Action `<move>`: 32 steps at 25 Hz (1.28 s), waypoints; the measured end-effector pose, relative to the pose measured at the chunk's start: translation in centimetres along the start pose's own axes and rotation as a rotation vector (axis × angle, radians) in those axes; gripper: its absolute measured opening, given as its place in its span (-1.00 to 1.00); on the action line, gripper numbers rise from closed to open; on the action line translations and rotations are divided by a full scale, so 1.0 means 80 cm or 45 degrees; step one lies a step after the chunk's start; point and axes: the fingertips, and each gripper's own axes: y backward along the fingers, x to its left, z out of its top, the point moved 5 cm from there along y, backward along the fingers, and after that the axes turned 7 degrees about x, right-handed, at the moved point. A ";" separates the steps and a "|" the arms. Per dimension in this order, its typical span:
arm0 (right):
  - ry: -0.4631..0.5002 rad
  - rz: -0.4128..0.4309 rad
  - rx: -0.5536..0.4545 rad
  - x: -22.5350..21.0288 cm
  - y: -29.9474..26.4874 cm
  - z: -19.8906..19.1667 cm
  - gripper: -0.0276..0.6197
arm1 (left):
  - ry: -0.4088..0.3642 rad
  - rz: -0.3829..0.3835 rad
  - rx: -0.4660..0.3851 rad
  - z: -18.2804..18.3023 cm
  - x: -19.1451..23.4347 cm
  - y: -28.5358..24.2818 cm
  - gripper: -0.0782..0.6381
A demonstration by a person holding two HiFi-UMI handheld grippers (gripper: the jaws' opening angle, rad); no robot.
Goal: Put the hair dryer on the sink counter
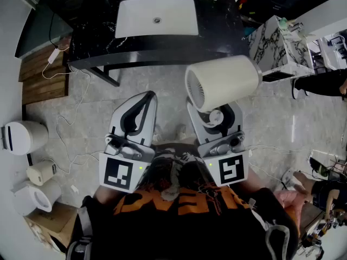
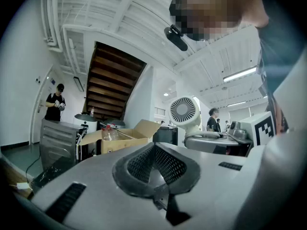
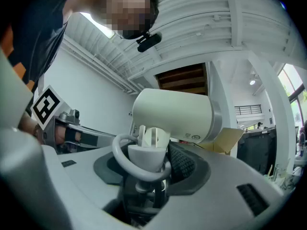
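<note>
Your black-and-orange shirt [image 1: 179,210] is filling the bottom of the head view. Just ahead of it, your right gripper [image 1: 214,115] is pinching the handle of the white hair dryer [image 1: 222,83]. The barrel is lying crosswise above the jaws, over the floor and well short of the black sink counter [image 1: 217,34]. Your left gripper [image 1: 145,99] is riding alongside, jaws pressed together on nothing.

The step in hand looks like the carry. In the right gripper view the handle is sitting between the pads with a white loop [image 3: 116,145] curling round its base. The heavy barrel is sitting high above the grip, so it may tip; squeeze firmly and move smoothly. Aim for bare counter beside the white basin [image 1: 157,18], not the bowl. Lower until the dryer is resting before letting go.
</note>
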 end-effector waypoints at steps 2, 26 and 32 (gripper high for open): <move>0.007 0.001 0.009 0.008 -0.002 0.000 -0.22 | 0.003 -0.002 0.000 0.000 0.005 0.005 -0.72; -0.009 -0.107 -0.066 0.047 -0.015 0.020 -0.22 | -0.039 -0.117 -0.026 0.003 0.052 0.040 -0.72; -0.009 -0.114 -0.058 0.017 -0.037 0.002 -0.22 | -0.036 -0.099 0.000 -0.006 0.064 0.009 -0.72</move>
